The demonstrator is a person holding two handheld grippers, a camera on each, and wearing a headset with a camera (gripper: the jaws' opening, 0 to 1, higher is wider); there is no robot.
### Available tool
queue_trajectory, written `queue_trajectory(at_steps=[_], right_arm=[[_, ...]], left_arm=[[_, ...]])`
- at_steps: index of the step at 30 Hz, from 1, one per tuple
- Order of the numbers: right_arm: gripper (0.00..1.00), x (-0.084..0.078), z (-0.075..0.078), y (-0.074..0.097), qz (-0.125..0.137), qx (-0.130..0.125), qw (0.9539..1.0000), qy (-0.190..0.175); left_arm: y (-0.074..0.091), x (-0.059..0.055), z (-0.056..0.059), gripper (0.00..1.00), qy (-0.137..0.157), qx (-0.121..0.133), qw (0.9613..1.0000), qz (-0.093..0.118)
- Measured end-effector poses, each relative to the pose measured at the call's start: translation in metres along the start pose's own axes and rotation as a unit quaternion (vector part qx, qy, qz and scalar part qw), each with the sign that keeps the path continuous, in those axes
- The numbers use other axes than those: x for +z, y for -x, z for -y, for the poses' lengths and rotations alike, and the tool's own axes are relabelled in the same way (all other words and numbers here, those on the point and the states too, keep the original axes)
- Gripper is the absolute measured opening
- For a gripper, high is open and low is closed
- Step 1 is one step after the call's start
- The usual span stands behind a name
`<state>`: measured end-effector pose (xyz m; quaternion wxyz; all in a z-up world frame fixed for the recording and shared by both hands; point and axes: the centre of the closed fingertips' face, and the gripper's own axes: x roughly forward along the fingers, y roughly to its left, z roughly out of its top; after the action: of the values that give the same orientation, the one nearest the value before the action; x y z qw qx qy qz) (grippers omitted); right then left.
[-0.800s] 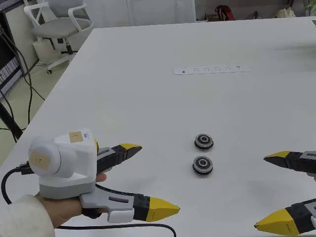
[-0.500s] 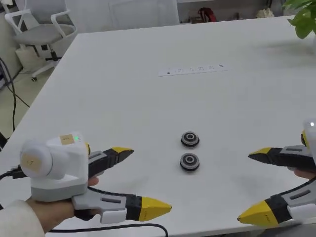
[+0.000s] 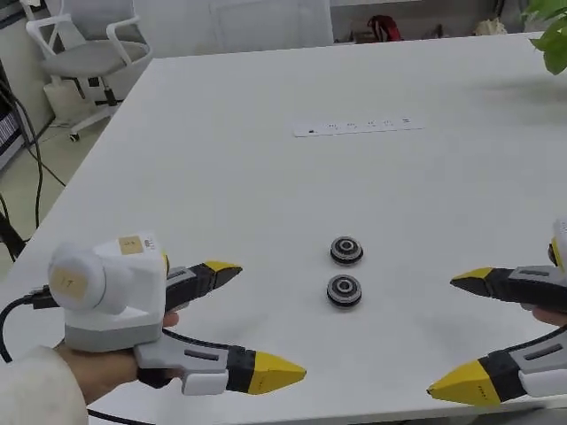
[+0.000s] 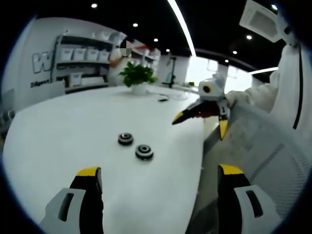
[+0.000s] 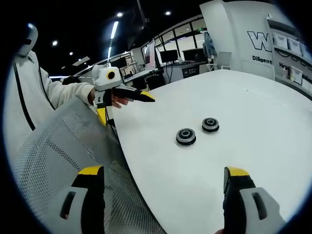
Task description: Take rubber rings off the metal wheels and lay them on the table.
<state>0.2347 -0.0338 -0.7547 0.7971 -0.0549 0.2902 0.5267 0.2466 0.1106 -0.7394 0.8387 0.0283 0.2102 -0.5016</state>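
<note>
Two metal wheels are lying flat on the white desk [image 3: 266, 177], on the person's side of the socket strip [image 3: 358, 127] and well apart from it. The far wheel [image 3: 346, 251] is sitting closer to the socket strip, and the near wheel [image 3: 344, 290] is sitting just beside it, toward the person, with a small gap showing between the two. Each wheel is showing a dark outer band around a shiny hub, so the rubber rings are looking as if they are on the wheels; nothing loose is lying beside them.

The left gripper [image 3: 266, 320] is hovering over the desk's near edge, farther from the socket strip than both wheels and off to the left of them. A hand [image 3: 97, 372] is holding it, its yellow-tipped jaws are spread wide, and it is grasping nothing. The right gripper [image 3: 445, 336] is hovering at about the same remove from the socket strip, off to the right of the wheels, with its jaws likewise gaping and nothing between them. Neither gripper is touching a wheel.

In the left gripper view the two wheels are lying ahead between that gripper's parted jaws, and the right gripper is facing back across them. Beyond the socket strip, an office chair [image 3: 89, 49] is standing off the desk's far left corner and a plant [image 3: 551, 35] is leaning in at the far right.
</note>
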Motion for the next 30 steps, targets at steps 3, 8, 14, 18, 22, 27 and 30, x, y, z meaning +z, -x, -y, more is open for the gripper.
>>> queue_trajectory(at_steps=[3,8,14,18,22,27,30], right_arm=[[0.99,0.0009,-0.0003,0.0004,0.002,0.000,1.0000,0.001],[0.98,0.0032,0.0001,0.0011,0.009,0.000,1.0000,-0.001],[0.98,0.0039,0.0001,0.0008,0.011,0.000,0.9999,-0.002],[0.98,0.0034,0.0003,0.0007,0.010,-0.001,0.9999,-0.002],[0.97,0.0040,0.0012,0.0009,0.012,-0.002,0.9999,-0.003],[0.97,0.0034,0.0004,-0.0002,0.011,0.000,0.9999,-0.003],[0.97,0.0037,0.0010,-0.0003,0.011,0.000,0.9999,-0.003]], left_arm=[[0.0004,0.0005,0.0005,1.00,0.001,0.000,1.0000,0.000],[0.0005,0.0030,0.0005,1.00,-0.003,0.000,1.0000,0.002],[0.0010,0.0014,0.0028,0.99,-0.005,-0.003,1.0000,0.000],[0.0010,0.0026,0.0024,0.99,-0.004,-0.002,1.0000,0.003],[0.0010,0.0031,0.0023,0.99,-0.003,-0.002,1.0000,0.004],[0.0012,0.0026,0.0025,0.98,-0.001,-0.003,1.0000,0.005],[0.0012,0.0031,0.0026,0.98,0.000,-0.003,1.0000,0.007]])
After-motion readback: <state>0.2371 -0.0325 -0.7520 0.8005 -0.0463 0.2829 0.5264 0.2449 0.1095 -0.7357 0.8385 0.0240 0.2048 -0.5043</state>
